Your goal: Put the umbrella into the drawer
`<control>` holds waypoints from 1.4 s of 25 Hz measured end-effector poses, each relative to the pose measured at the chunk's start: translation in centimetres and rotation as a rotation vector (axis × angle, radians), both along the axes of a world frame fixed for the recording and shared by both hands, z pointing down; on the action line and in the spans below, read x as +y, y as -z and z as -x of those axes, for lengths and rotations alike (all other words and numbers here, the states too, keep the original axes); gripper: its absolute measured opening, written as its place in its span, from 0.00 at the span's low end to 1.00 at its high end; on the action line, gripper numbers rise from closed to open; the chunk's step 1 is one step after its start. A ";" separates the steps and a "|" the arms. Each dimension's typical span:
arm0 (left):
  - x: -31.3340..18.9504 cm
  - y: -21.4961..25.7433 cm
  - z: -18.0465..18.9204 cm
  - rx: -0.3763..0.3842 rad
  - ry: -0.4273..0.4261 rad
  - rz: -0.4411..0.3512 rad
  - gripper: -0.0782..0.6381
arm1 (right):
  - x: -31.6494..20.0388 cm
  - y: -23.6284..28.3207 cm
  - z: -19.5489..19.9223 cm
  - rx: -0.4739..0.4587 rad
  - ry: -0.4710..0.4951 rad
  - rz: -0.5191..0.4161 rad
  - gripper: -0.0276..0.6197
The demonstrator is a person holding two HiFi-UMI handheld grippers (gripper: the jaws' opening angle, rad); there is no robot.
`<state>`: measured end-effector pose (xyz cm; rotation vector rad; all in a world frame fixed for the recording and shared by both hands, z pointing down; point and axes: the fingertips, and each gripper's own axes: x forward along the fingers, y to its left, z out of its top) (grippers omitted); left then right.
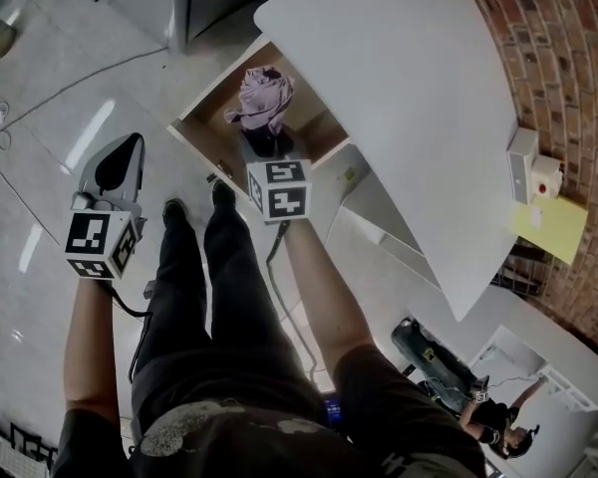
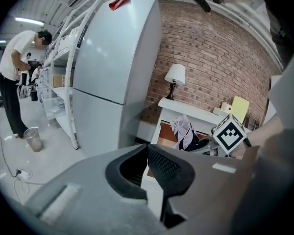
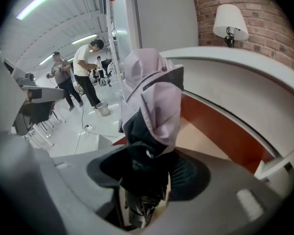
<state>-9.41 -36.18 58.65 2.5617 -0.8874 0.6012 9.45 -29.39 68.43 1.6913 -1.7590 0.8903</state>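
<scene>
A folded lilac-and-black umbrella stands upright over the open wooden drawer of the white desk. My right gripper is shut on its dark lower part. In the right gripper view the umbrella rises from between the jaws, with the drawer's red-brown inner wall behind it. My left gripper hangs over the floor to the left of the drawer, its tips together and nothing between them. From the left gripper view, the umbrella shows in front of the drawer.
The white desk top overhangs the drawer on the right. A tall grey cabinet stands left of the desk, with a lamp against the brick wall. My legs are just before the drawer. A cable lies on the floor.
</scene>
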 end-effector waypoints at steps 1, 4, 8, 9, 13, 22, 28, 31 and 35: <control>-0.1 -0.4 -0.1 -0.005 0.006 0.004 0.12 | -0.4 -0.7 -0.3 -0.004 -0.002 0.004 0.41; -0.8 -1.4 -0.4 -0.007 0.030 0.005 0.12 | -1.2 -2.8 -1.0 -0.013 -0.009 0.018 0.41; -1.0 -2.4 -0.5 -0.015 0.057 0.008 0.12 | -1.4 -5.4 -0.9 -0.038 -0.009 0.059 0.41; -1.0 -2.6 -0.5 -0.017 0.063 0.011 0.12 | -1.3 -6.0 -0.9 -0.043 -0.007 0.069 0.41; -1.1 -3.4 -0.8 -0.019 0.076 0.015 0.12 | -1.3 -8.2 -1.0 -0.051 -0.006 0.107 0.42; -0.5 -5.0 -0.7 -0.041 0.078 0.039 0.12 | -1.8 -11.8 -2.7 -0.046 -0.044 0.176 0.42; 0.4 -5.6 -1.1 -0.034 0.070 0.064 0.12 | -1.6 -13.5 -2.9 -0.022 -0.059 0.216 0.42; 0.6 -5.9 -1.4 -0.037 0.059 0.065 0.12 | -1.5 -14.1 -3.0 -0.034 -0.066 0.225 0.42; 1.0 -6.3 -1.3 -0.040 0.060 0.079 0.12 | -1.1 -14.6 -3.1 -0.044 -0.074 0.237 0.42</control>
